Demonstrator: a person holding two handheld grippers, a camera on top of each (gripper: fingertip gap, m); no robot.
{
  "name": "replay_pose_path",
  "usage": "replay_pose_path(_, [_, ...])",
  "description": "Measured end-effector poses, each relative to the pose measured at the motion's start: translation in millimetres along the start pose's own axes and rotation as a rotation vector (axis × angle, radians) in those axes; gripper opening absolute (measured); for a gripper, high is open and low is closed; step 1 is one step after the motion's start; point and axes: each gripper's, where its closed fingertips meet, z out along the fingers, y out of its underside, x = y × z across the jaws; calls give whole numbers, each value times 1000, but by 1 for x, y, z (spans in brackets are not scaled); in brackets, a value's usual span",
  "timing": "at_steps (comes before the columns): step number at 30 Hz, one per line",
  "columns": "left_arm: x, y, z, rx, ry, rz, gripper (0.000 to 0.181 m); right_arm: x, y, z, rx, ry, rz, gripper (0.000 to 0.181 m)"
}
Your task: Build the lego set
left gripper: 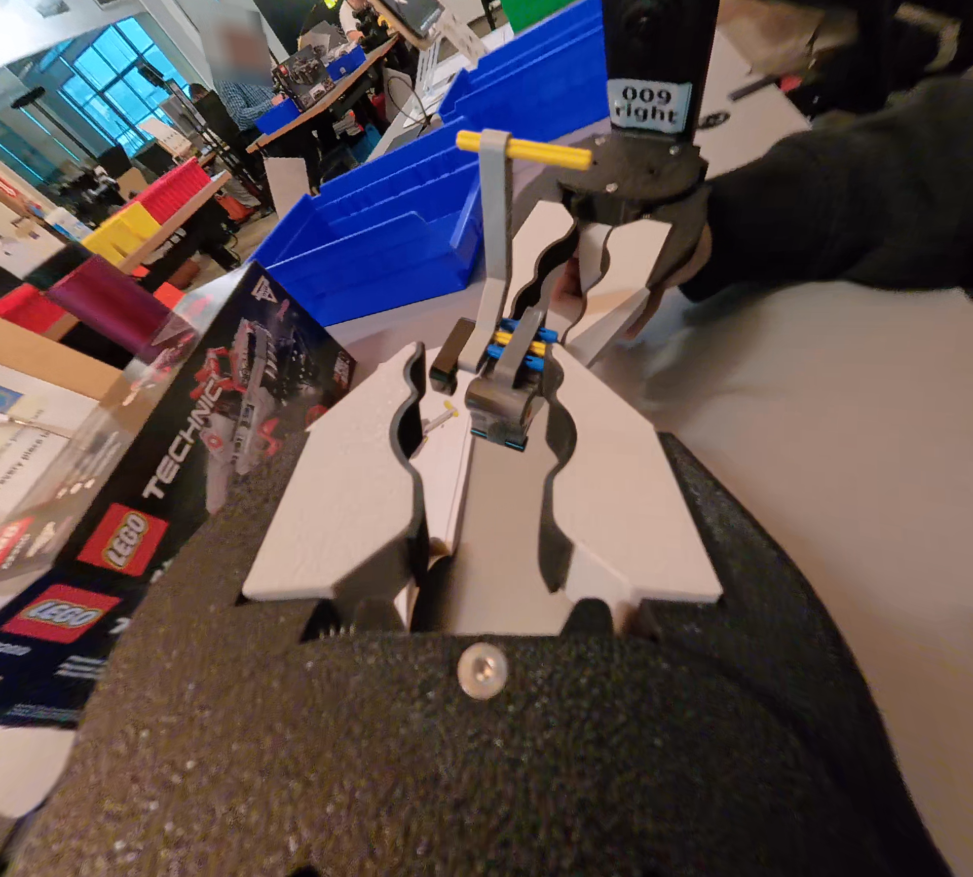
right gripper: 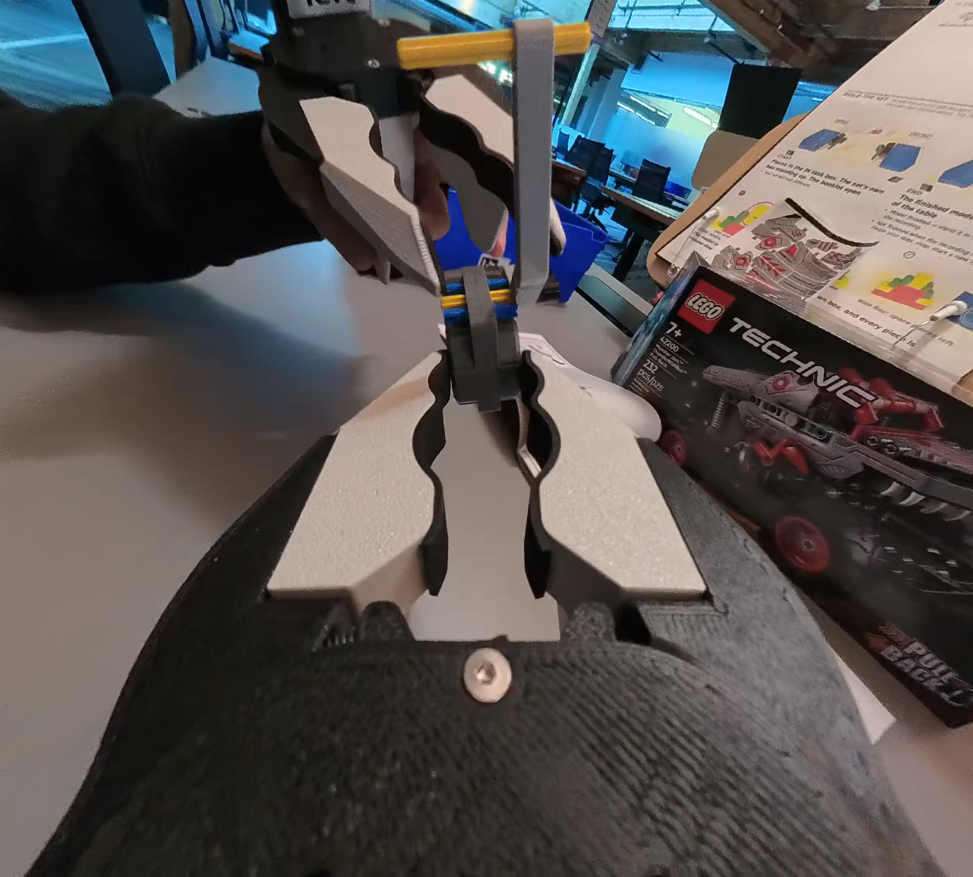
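A small lego assembly [left gripper: 500,399] is held over the white table between both grippers. It has a dark grey block [right gripper: 476,372], blue and yellow pins [right gripper: 453,301], and a tall light grey beam [left gripper: 495,230] with a yellow axle [left gripper: 547,154] through its top. My left gripper [left gripper: 487,362] has its fingertips against the assembly's sides, with a black piece [left gripper: 447,367] by the left finger. My right gripper [right gripper: 484,372] is shut on the dark grey block. Each gripper shows in the other's view, reaching down to the pins: the right [left gripper: 558,336] and the left [right gripper: 466,262].
The lego set box [left gripper: 174,430] stands close on one side [right gripper: 790,404], with an instruction board [right gripper: 842,167] leaning behind it. Blue bins [left gripper: 395,230] line the far table edge. A tiny white and yellow piece [left gripper: 442,417] lies under the left fingers. People work at tables behind. Less than 4 cm separates the two grippers' tips.
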Motion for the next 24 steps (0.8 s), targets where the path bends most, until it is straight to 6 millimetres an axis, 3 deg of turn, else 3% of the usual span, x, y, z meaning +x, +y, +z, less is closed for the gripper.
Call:
replay_pose_path(7, [3, 1, 2, 32, 79, -180, 44, -3, -3, -1, 19, -33, 37, 24])
replay_pose_path(22, [7, 10, 2, -13, 94, -146, 43, -8, 8, 0, -41, -68, 37, 24])
replay_pose_path(24, [6, 10, -1, -13, 94, -133, 50, -9, 11, 0, -62, -73, 34, 24])
